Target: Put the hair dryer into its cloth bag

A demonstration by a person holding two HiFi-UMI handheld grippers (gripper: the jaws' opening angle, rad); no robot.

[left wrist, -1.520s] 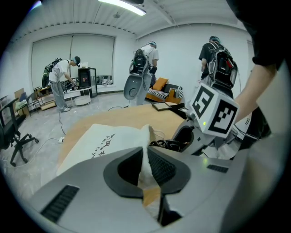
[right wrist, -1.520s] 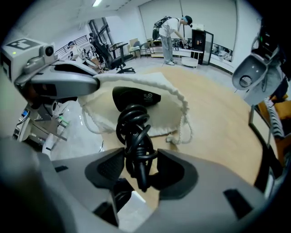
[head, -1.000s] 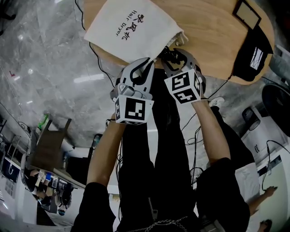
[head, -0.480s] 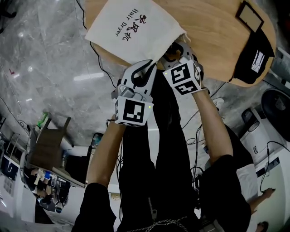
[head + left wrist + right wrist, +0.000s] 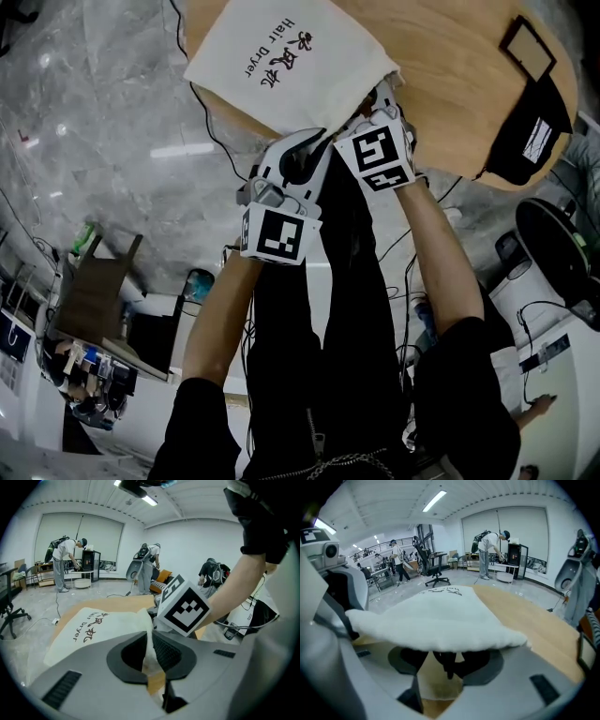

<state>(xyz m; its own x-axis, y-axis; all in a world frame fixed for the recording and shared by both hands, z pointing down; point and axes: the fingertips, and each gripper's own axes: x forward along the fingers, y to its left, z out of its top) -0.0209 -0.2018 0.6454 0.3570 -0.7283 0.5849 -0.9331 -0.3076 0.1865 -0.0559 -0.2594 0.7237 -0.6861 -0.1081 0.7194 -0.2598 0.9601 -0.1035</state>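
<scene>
a round wooden tabletop [image 5: 450,75] sits at the top of the frame with the cloth bag [image 5: 281,66] flat on it. the left gripper [image 5: 309,150] pinches the bag's rim with its fingers to lift the mouth. the right gripper [image 5: 375,105] seems clamped on the dark hair dryer [image 5: 449,660], under that rim.

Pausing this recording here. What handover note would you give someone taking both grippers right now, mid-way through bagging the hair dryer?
The left gripper is shut on the mouth edge of the white cloth bag, holding it lifted open.
The right gripper is closed on the black hair dryer at the bag's mouth, the cloth draped over its jaws.
The bag lies on the wooden table at its near edge.
Done: mouth open, dryer at the opening; how far in it is cannot be seen.
Left: push it fully inside, then release both.
</scene>
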